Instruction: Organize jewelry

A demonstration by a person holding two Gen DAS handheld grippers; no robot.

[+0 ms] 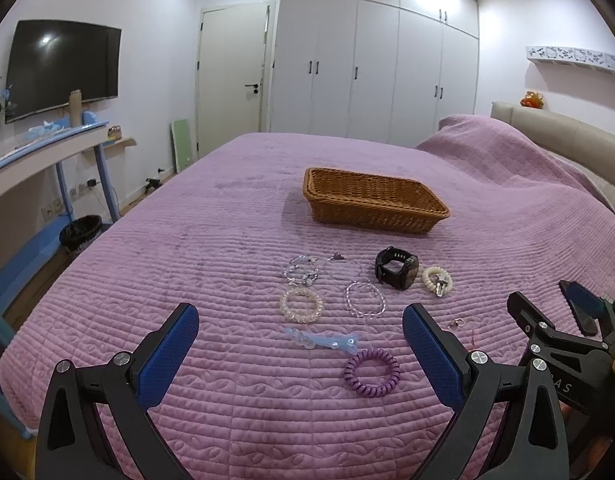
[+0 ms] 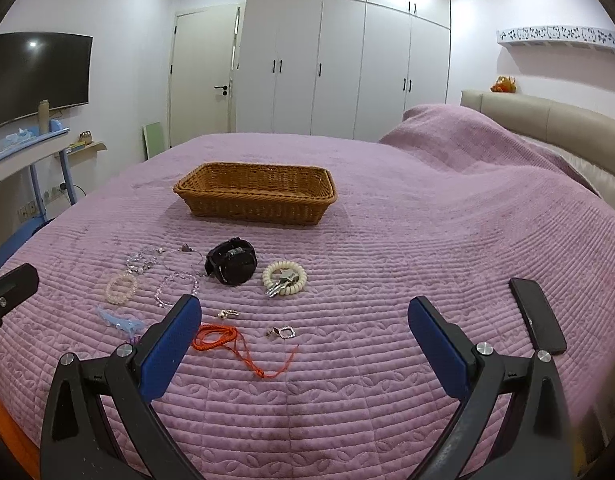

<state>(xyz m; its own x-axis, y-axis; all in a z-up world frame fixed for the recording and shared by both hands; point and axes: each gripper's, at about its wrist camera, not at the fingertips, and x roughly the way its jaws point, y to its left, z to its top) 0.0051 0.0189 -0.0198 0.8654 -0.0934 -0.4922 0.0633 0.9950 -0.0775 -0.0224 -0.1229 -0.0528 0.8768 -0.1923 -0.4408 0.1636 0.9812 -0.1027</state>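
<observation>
Evidently at the outset: both claws, left (image 1: 300, 354) and right (image 2: 303, 346), spread apart, hold nothing; jewelry lies on bed (image 2: 387, 240). Next: grasp one piece for basket (image 2: 254, 194).

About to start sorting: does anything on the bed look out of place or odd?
One thing: a black phone lies on the purple bedspread at the right, apart from the jewelry, and it is not jewelry. The orange cord sprawls loose. The wicker basket sits upright, and no jewelry is visible in it.
</observation>
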